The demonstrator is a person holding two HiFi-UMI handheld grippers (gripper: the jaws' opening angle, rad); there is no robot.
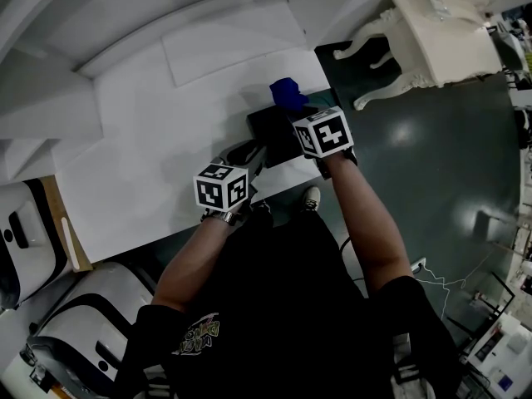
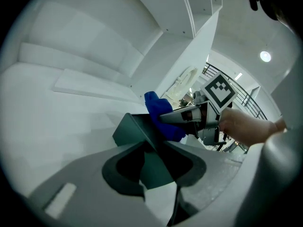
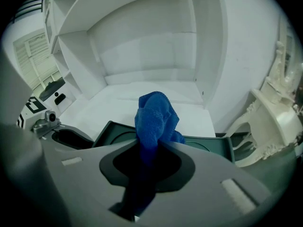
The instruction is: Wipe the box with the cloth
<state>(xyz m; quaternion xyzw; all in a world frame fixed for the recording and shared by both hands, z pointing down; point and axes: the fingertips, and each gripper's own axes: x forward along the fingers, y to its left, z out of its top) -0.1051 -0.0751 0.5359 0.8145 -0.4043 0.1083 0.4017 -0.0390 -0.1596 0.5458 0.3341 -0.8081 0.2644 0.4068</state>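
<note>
A dark green box (image 1: 274, 131) sits at the near right corner of the white table (image 1: 158, 140). My left gripper (image 1: 248, 153) is shut on the box's near left edge; in the left gripper view the box wall (image 2: 130, 129) runs between the jaws (image 2: 154, 150). My right gripper (image 1: 299, 108) is shut on a blue cloth (image 1: 288, 94), holding it over the far side of the box. In the right gripper view the cloth (image 3: 154, 117) bunches up out of the jaws (image 3: 150, 148), with the box (image 3: 208, 143) just beyond. The box's inside is mostly hidden.
A thin white board (image 1: 233, 44) lies at the back of the table against white shelving. An ornate white side table (image 1: 432, 32) stands on the dark floor to the right. White and black cases (image 1: 25, 239) sit at the lower left.
</note>
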